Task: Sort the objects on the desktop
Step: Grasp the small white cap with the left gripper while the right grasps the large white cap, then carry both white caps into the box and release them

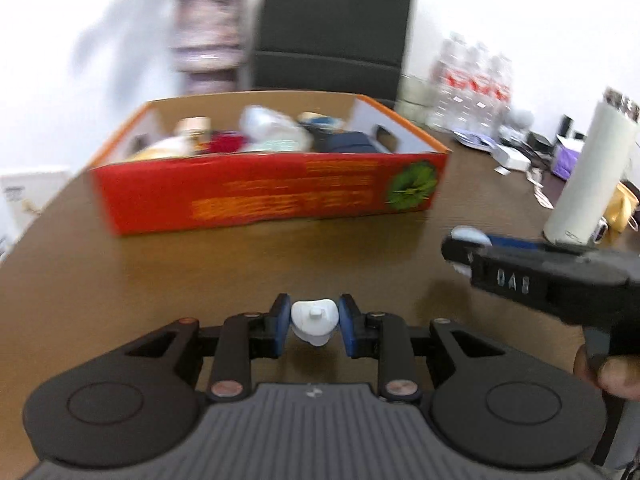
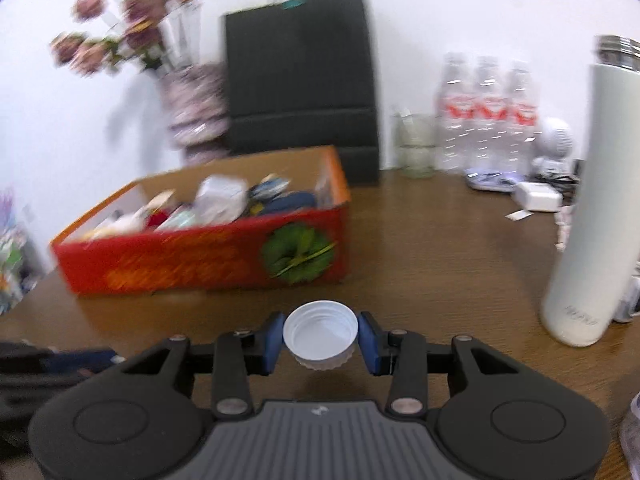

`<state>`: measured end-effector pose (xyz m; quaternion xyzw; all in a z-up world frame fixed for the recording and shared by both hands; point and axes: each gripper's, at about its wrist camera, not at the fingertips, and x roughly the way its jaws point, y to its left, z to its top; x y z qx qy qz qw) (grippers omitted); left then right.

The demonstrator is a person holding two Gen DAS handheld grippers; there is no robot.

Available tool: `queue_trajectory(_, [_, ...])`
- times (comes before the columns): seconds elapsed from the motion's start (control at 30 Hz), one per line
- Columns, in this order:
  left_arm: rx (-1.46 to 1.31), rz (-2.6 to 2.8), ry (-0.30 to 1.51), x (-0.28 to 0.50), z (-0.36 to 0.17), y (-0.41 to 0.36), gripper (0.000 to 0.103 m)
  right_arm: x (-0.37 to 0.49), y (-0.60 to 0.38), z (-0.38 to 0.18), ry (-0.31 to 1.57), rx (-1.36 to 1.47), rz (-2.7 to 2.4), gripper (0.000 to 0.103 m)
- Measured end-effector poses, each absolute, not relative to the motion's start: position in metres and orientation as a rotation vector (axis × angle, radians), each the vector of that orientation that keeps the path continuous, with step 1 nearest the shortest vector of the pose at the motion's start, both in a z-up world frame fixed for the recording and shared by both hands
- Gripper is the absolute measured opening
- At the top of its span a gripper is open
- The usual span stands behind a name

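Note:
My left gripper (image 1: 314,326) is shut on a small white plastic piece (image 1: 313,320) with a little stub on top, held above the brown table. My right gripper (image 2: 320,340) is shut on a white bottle cap (image 2: 320,332), its open side facing the camera. The right gripper also shows in the left wrist view (image 1: 468,252) at the right, with the cap (image 1: 470,237) between its fingertips. A red and orange cardboard box (image 1: 260,196) holding several objects stands ahead of both grippers; it also shows in the right wrist view (image 2: 192,260).
A tall white flask (image 2: 588,208) stands at the right on the table (image 2: 440,248). A black paper bag (image 2: 300,80), a flower vase (image 2: 196,108), a glass jar (image 2: 416,148), water bottles (image 2: 488,116) and small white devices (image 2: 538,196) line the back.

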<state>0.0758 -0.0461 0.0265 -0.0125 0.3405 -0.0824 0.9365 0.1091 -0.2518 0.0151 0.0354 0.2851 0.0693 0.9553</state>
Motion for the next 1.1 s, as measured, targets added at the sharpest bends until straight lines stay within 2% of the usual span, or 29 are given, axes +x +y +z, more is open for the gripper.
queue_trajectory(0.37, [-0.091, -0.107, 0.647, 0.01, 0.043, 0.006, 0.027, 0.009, -0.196, 0.013, 0.646, -0.011, 0.265, 0.039])
queue_trajectory(0.57, [-0.147, -0.192, 0.567, 0.019, 0.072, 0.009, 0.027, -0.009, -0.205, 0.044, 0.591, -0.002, 0.265, 0.039])
queue_trajectory(0.73, [-0.085, -0.304, 0.471, 0.072, 0.12, -0.001, 0.027, 0.034, -0.217, 0.099, 0.459, -0.017, 0.257, 0.039])
queue_trajectory(0.87, [-0.077, -0.368, 0.508, 0.147, 0.143, -0.013, 0.027, 0.1, -0.226, 0.139, 0.423, -0.011, 0.27, 0.039])
queue_trajectory(0.97, [-0.072, -0.376, 0.589, 0.209, 0.138, -0.027, 0.027, 0.166, -0.229, 0.148, 0.476, -0.011, 0.31, 0.039])
queue_trajectory(1.1, [-0.032, -0.332, 0.722, 0.283, 0.1, -0.048, 0.027, 0.251, -0.222, 0.14, 0.579, -0.03, 0.34, 0.039])
